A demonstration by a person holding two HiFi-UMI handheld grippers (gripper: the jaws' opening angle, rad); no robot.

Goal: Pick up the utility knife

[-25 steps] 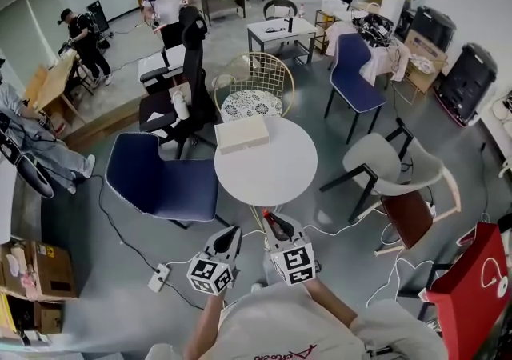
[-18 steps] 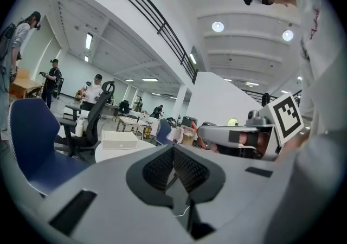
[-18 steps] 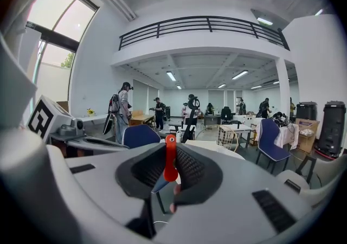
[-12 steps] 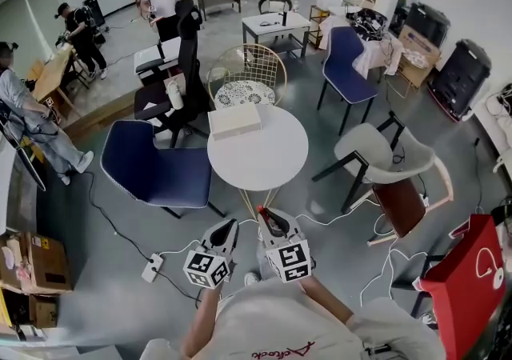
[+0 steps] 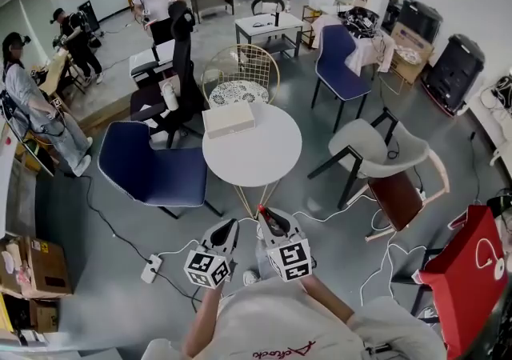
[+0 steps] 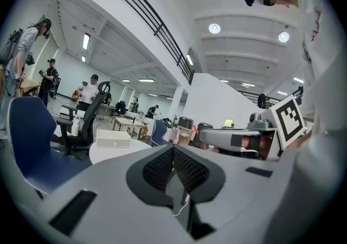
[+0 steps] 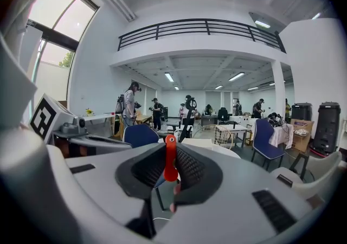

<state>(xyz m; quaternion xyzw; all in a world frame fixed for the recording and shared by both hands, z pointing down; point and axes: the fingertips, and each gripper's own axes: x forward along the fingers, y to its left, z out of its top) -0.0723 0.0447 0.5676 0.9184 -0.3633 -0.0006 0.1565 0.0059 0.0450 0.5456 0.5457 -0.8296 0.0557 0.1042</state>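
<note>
The utility knife (image 7: 170,159) is a narrow red-orange piece standing upright between the dark pads of my right gripper (image 7: 171,169), which is shut on it. In the head view its red tip (image 5: 261,211) pokes out of the right gripper (image 5: 268,221), held over the grey floor just short of the round white table (image 5: 272,160). My left gripper (image 5: 227,232) hangs beside it on the left. In the left gripper view, the left gripper (image 6: 173,168) has its jaws together with nothing between them.
A white box (image 5: 228,119) lies on the table. Round the table stand a blue chair (image 5: 148,170), a gold wire chair (image 5: 240,78) and a grey chair (image 5: 376,150). A power strip (image 5: 150,270) and cables lie on the floor. A red bag (image 5: 468,270) is at right, and people work at the back.
In the head view the table and chairs have slid a little up and to the left. Both grippers keep the same pose, and the knife stays in the right one.
</note>
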